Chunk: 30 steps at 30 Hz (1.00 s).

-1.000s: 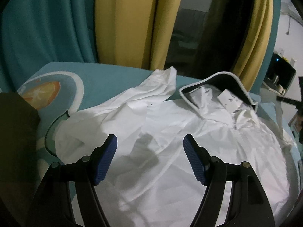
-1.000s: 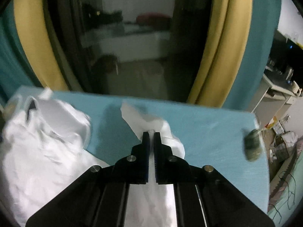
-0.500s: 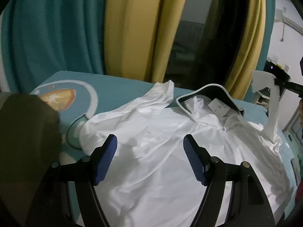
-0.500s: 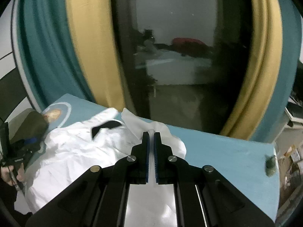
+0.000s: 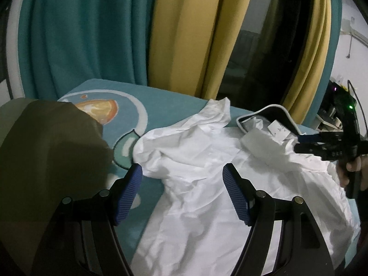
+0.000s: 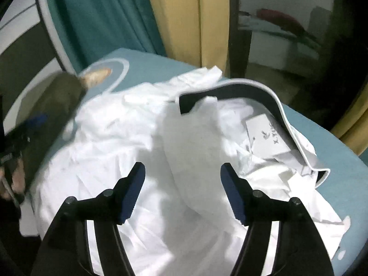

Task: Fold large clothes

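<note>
Right gripper (image 6: 182, 193) jaws opening over white shirt (image 6: 161, 184) (nothing pinched), left gripper (image 5: 182, 195) spread wide, empty, teal bedsheet (image 5: 161, 96) beneath.

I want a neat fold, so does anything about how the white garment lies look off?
Yes. The white garment is rumpled rather than spread flat. One sleeve lies draped across its chest, the dark-lined collar stands up, and a paper tag sits loose inside it. Nothing looks torn or stained.

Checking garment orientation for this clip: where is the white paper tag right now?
The white paper tag lies inside the dark collar at the far right of the white garment in both wrist views, beyond the right gripper.
</note>
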Available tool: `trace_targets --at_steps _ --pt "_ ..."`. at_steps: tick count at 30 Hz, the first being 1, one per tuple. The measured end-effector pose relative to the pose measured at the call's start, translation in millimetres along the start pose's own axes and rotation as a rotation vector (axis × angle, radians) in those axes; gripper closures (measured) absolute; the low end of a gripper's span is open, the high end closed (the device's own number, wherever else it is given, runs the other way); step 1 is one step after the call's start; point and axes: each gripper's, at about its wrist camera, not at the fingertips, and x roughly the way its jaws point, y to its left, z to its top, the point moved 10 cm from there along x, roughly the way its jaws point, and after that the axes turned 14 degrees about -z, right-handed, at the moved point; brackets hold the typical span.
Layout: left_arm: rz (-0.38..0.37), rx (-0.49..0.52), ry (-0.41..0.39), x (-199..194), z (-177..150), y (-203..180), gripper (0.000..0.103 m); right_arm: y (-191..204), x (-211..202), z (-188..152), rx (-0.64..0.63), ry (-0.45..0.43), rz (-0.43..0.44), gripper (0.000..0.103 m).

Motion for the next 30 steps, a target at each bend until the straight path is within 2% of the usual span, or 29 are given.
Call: trace_targets --at_steps 3,7,11,15,18,19,20,21,22,23,26,30 --pt "-0.002 -0.013 0.009 4 -3 8 0.027 -30 -8 1 0.032 -0.017 -0.024 0.035" --pt "-0.008 -0.019 0.024 18 -4 12 0.027 -71 -6 14 0.089 -0.06 -0.106 0.035" --pt "-0.024 -0.019 0.039 29 -4 9 0.027 -54 21 22 0.038 -0.028 -0.058 0.037" --pt "-0.04 -0.012 0.049 37 -2 3 0.027 -27 59 20 -0.032 0.028 -0.053 0.045" --pt "-0.044 -0.002 0.056 43 -2 -1 0.027 -14 79 20 -0.002 0.048 -0.043 0.045" --pt "-0.043 0.0 0.064 46 -2 -1 0.027 -12 84 20 0.002 0.051 -0.05 0.047" --pt "-0.043 0.0 0.07 48 -3 -1 0.027 -9 89 19 0.003 0.052 -0.056 0.062" --pt "-0.042 0.0 0.078 50 -4 -1 0.027 -7 90 19 0.006 0.052 -0.061 0.072" --pt "-0.039 0.002 0.084 52 -4 -1 0.027 -7 90 19 0.015 0.046 -0.081 0.087" --pt "-0.038 0.005 0.086 54 -4 -1 0.027 -7 85 20 0.02 0.02 -0.129 0.095" --pt "-0.033 0.011 0.089 56 -3 -1 0.027 -2 56 29 -0.039 -0.115 -0.305 0.099" --pt "-0.03 0.014 0.088 56 -2 -4 0.027 -2 11 49 -0.093 -0.269 -0.482 0.099"
